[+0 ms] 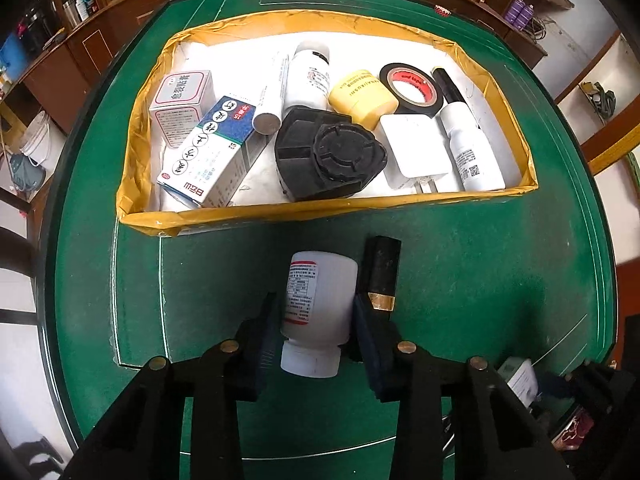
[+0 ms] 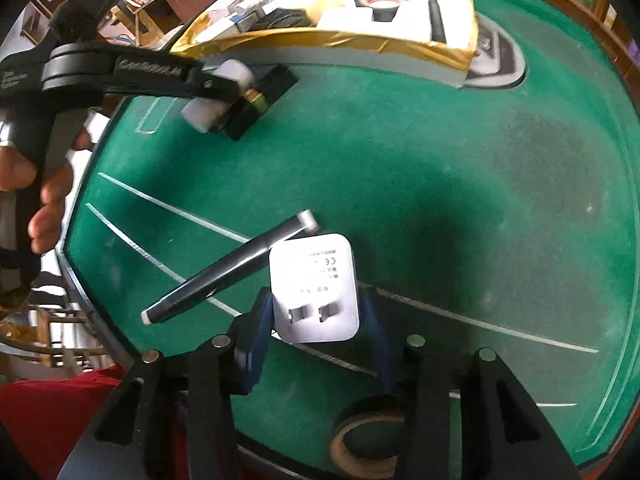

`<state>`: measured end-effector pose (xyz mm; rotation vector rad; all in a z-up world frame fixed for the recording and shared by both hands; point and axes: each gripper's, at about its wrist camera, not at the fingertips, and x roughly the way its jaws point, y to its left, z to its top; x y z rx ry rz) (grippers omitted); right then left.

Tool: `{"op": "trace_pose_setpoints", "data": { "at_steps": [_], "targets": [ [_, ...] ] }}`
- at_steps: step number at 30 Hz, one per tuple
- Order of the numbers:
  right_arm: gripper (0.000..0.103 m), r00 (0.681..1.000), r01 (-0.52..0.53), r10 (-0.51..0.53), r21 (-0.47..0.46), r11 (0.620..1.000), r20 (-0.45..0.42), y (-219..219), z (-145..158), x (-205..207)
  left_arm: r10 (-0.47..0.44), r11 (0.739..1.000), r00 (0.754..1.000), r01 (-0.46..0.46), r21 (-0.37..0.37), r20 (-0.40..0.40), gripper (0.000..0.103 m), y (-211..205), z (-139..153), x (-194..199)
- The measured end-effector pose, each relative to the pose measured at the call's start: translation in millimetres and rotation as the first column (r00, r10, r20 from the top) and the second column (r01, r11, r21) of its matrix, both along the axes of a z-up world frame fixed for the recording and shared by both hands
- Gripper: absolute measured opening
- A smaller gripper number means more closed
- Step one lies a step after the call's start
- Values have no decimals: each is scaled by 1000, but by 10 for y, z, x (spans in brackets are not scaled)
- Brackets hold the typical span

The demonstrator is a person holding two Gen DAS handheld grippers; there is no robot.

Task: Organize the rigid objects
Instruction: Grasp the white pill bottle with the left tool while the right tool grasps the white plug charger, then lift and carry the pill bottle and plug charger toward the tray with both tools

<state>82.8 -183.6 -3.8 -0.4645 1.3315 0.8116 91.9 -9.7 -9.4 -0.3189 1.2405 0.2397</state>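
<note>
I work over a green felt table with thin white lines, wooden cabinets around the room beyond it. My left gripper is clamped on a white bottle, its cap toward me; a black tube lies just right of it. Ahead sits the yellow-rimmed tray, crowded with boxes, tape and a black case, its near rim close beyond the bottle. My right gripper is closed on a white charger, prongs facing me; a black pen lies just left, touching it, and a tape roll lies below my fingers. Bare felt spreads to my right.
</note>
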Motion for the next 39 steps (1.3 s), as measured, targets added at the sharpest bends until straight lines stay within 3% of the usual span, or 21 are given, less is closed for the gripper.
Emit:
{"op": "trace_pose_setpoints", "data": {
  "at_steps": [19,39],
  "targets": [
    [41,998,59,-58,-25,998,30,-138,-38,237,-7,1000,1000,7,13,-30,39,8,-147,31],
    [40,997,43,-42,-26,999,61,213,-12,359,-18,1000,999,19,10,-34,38,31,-179,-139]
  ]
}}
